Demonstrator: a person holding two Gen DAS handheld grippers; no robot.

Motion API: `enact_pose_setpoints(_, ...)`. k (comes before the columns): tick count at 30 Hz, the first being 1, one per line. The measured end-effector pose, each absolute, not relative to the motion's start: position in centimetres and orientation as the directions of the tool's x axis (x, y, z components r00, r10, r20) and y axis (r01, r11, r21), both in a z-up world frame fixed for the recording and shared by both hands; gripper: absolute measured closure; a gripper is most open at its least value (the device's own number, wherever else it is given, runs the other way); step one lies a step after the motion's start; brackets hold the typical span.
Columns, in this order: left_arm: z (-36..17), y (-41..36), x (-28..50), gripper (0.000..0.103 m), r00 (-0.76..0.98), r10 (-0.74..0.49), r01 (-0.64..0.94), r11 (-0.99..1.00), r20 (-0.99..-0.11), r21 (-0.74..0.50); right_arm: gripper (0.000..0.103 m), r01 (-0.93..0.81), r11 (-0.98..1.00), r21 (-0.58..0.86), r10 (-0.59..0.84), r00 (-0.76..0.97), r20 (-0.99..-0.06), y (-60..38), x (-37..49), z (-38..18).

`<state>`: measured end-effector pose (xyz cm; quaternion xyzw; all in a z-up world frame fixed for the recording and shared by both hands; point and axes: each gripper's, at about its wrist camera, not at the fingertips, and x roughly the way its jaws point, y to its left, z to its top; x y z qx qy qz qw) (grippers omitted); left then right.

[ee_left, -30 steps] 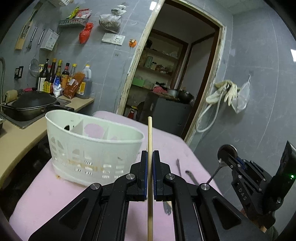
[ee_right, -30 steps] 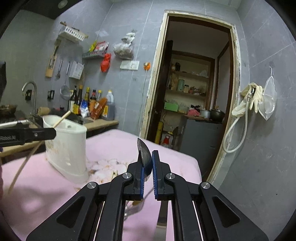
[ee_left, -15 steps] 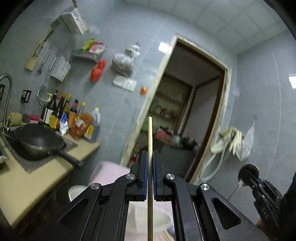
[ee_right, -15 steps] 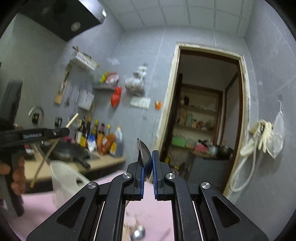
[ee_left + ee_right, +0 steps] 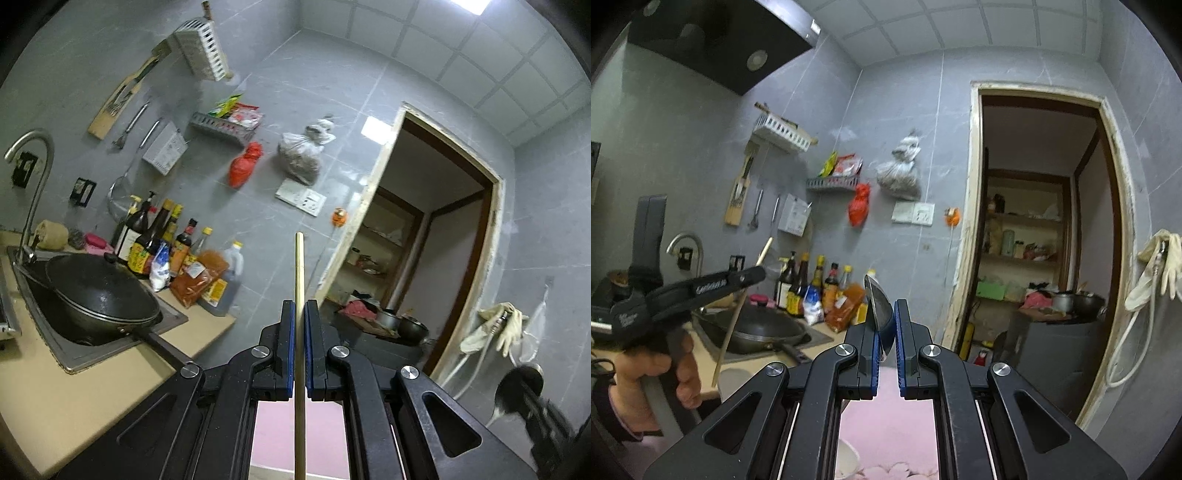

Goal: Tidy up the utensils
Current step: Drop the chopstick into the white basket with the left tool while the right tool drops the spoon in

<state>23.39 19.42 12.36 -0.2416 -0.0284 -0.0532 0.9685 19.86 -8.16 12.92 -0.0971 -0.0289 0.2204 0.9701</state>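
My left gripper is shut on a wooden chopstick that stands upright between its pads, raised high over the pink table. It also shows from the side in the right wrist view, with the chopstick slanting down. My right gripper is shut on a metal spoon, bowl up, also lifted. The spoon and right gripper show at the lower right of the left wrist view. The white utensil basket is mostly hidden; only a white rim shows below.
A black wok sits in the sink at left, beside a tap and several sauce bottles. Racks and bags hang on the grey wall. An open doorway is at right, with gloves and a hose beside it.
Both grippers have risen and tilted upward with their utensils. The white basket and table have dropped almost out of both views; wall and ceiling now fill them.
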Motion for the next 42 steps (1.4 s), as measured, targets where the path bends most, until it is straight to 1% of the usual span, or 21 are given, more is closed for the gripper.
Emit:
enact_pose_setpoints(6,11.1,19.6,24.1,0.100,0.997,-0.046,0.073,0.866,0.067,-0.495,0.098,-0.447,0.874,-0.193,0.445,0.894,-0.053,-7.4,21.0,10.8)
enact_pose_setpoints(12,10.0,18.6,24.1,0.100,0.998,0.031,-0.002,0.887,0.056,-0.463,0.098,-0.470,0.861,-0.195,0.461,0.883,-0.094,-6.7,21.3,9.4)
enact_pose_setpoints(16,9.2,18.1,23.9,0.100,0.997,0.055,-0.028,0.892,0.047,-0.452,0.098,-0.482,0.851,-0.206,0.467,0.876,-0.120,-6.2,21.5,8.8)
enact_pose_setpoints(20,8.5,17.2,23.5,0.100,0.999,0.036,-0.022,0.906,0.027,-0.423,0.097,-0.489,0.847,-0.208,0.467,0.872,-0.149,-5.9,21.8,8.2)
enact_pose_setpoints(22,8.1,16.8,23.1,0.100,1.000,0.014,-0.011,0.913,0.005,-0.408,0.097,-0.503,0.841,-0.199,0.472,0.863,-0.181,-5.8,22.2,7.8)
enact_pose_setpoints(23,8.0,16.7,23.1,0.100,1.000,0.003,-0.005,0.915,-0.006,-0.403,0.095,-0.510,0.839,-0.191,0.477,0.858,-0.193,-5.8,22.3,7.7)
enact_pose_setpoints(26,7.7,16.1,22.7,0.100,0.996,-0.049,0.018,0.929,-0.074,-0.370,0.084,-0.526,0.833,-0.172,0.490,0.846,-0.212,-5.9,22.5,7.6)
enact_pose_setpoints(30,7.3,15.5,22.4,0.098,0.983,-0.111,0.052,0.934,-0.148,-0.353,0.082,-0.533,0.833,-0.145,0.503,0.841,-0.201,-6.5,22.2,8.4)
enact_pose_setpoints(33,7.5,14.9,21.9,0.092,0.972,-0.134,0.064,0.941,-0.191,-0.332,0.076,-0.528,0.839,-0.131,0.501,0.844,-0.190,-7.1,21.9,9.0)
enact_pose_setpoints(34,7.7,14.5,21.7,0.087,0.970,-0.142,0.073,0.945,-0.198,-0.320,0.075,-0.522,0.844,-0.128,0.496,0.848,-0.186,-7.4,21.7,9.3)
enact_pose_setpoints(35,7.9,14.3,21.5,0.080,0.969,-0.145,0.077,0.948,-0.202,-0.310,0.069,-0.517,0.846,-0.126,0.492,0.851,-0.184,-7.6,21.6,9.4)
enact_pose_setpoints(36,8.1,13.9,21.2,0.077,0.968,-0.147,0.081,0.951,-0.205,-0.299,0.060,-0.509,0.852,-0.121,0.485,0.855,-0.180,-8.1,21.5,9.7)
enact_pose_setpoints(37,8.4,13.6,20.8,0.074,0.968,-0.151,0.088,0.952,-0.200,-0.293,0.056,-0.499,0.859,-0.115,0.477,0.862,-0.174,-8.6,21.3,9.9)
enact_pose_setpoints(39,8.8,13.0,20.1,0.071,0.968,-0.157,0.097,0.955,-0.197,-0.282,0.044,-0.478,0.872,-0.108,0.459,0.874,-0.160,-9.6,20.9,10.3)
enact_pose_setpoints(40,9.0,12.6,19.8,0.067,0.967,-0.157,0.099,0.957,-0.198,-0.274,0.041,-0.464,0.879,-0.109,0.446,0.882,-0.154,-10.2,20.6,10.5)
enact_pose_setpoints(41,9.2,12.0,19.4,0.060,0.967,-0.156,0.101,0.959,-0.199,-0.264,0.034,-0.455,0.884,-0.110,0.437,0.887,-0.150,-10.6,20.5,10.7)
enact_pose_setpoints(42,9.3,11.8,19.2,0.056,0.968,-0.157,0.102,0.960,-0.198,-0.260,0.028,-0.438,0.892,-0.114,0.422,0.896,-0.141,-11.2,20.1,10.9)
